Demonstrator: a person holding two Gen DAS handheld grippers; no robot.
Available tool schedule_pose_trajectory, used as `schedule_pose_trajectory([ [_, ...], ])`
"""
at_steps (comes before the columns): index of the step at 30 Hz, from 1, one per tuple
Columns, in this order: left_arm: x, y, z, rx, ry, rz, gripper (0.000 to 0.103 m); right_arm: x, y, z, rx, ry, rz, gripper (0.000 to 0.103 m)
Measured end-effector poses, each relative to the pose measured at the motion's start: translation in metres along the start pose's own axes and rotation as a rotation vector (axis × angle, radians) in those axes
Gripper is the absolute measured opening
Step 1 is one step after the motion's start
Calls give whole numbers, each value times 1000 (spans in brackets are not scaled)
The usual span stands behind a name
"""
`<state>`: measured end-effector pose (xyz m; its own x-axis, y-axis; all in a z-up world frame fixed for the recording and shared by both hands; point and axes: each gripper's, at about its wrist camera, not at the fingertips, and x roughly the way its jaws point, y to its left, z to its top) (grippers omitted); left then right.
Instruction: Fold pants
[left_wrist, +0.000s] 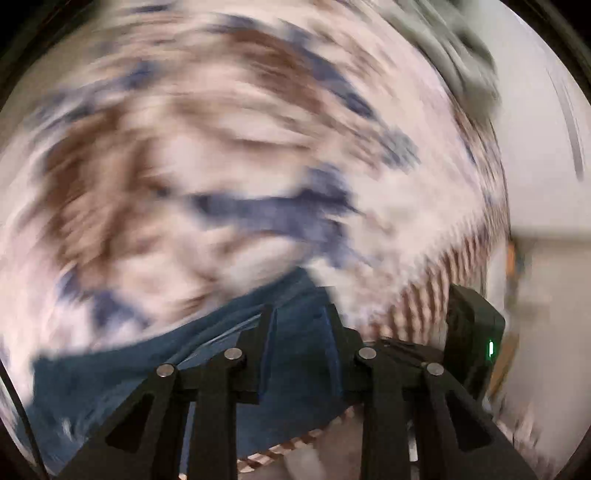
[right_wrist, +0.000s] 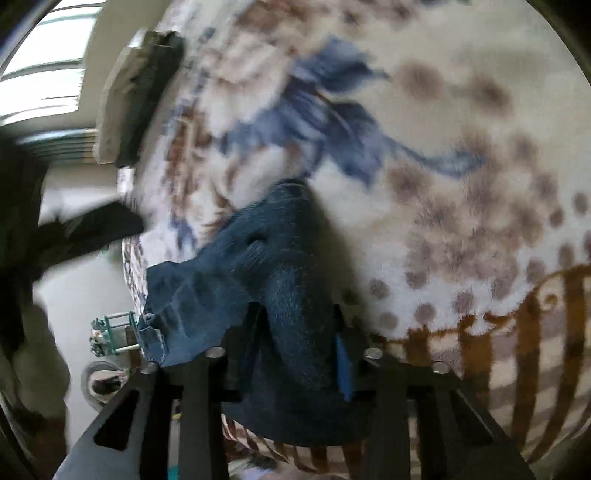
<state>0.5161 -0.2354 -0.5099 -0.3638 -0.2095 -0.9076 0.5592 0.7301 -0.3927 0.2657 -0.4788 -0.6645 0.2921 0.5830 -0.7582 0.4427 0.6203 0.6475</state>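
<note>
The pants are dark blue denim. In the left wrist view the pants (left_wrist: 155, 362) hang from my left gripper (left_wrist: 299, 314), whose fingers are closed on the cloth. In the right wrist view the pants (right_wrist: 266, 258) bunch up between the fingers of my right gripper (right_wrist: 295, 314), which is shut on them. Both views are motion-blurred. The cloth is lifted above a patterned bed cover (right_wrist: 461, 184), also shown in the left wrist view (left_wrist: 221, 147).
The bed cover is white with brown and blue flower prints. A dark and pale folded pile (right_wrist: 136, 99) lies near its far edge. The bed edge and the floor (right_wrist: 85, 295) are at the left in the right wrist view, with small items (right_wrist: 110, 332) on the floor.
</note>
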Motion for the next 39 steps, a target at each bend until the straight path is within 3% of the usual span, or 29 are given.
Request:
schedule_pose_trajectory([
  [3, 24, -37, 16, 182, 89, 140, 23, -9, 11, -8, -47, -35, -4, 31],
  [8, 54, -51, 24, 266, 200, 246, 23, -13, 20, -10, -62, -46, 13, 29],
  [12, 66, -63, 30, 348, 224, 327, 23, -10, 20, -8, -61, -48, 26, 25],
  [16, 79, -76, 36, 456, 200, 519, 23, -15, 26, -5, -80, -52, 40, 22],
  [18, 77, -73, 46, 384, 201, 462, 23, -16, 27, -5, -77, -47, 47, 22],
  [20, 71, -66, 56, 290, 232, 298, 23, -16, 25, -4, -71, -44, 56, 22],
  [22, 68, -63, 60, 265, 253, 227, 34, -16, 24, -4, -65, -41, 62, 21],
  [23, 70, -63, 61, 275, 257, 235, 34, -15, 23, -4, -62, -40, 63, 21],
  [26, 84, -63, 51, 375, 272, 396, 38, -16, 20, -4, -56, -33, 60, 21],
  [28, 82, -55, 49, 354, 258, 391, 40, -14, 16, -4, -47, -24, 45, 19],
  [33, 67, -27, 56, 298, 159, 569, 37, -15, 7, -6, -24, -10, 32, 17],
  [34, 61, -20, 59, 250, 155, 524, 37, -15, 6, -7, -24, -7, 28, 17],
  [35, 51, -14, 60, 181, 149, 397, 38, -15, 5, -8, -24, -6, 29, 17],
  [36, 43, -13, 60, 144, 141, 317, 38, -15, 4, -9, -18, -7, 33, 17],
  [39, 39, -25, 52, 192, 148, 239, 38, -15, 3, -13, -11, -9, 36, 17],
])
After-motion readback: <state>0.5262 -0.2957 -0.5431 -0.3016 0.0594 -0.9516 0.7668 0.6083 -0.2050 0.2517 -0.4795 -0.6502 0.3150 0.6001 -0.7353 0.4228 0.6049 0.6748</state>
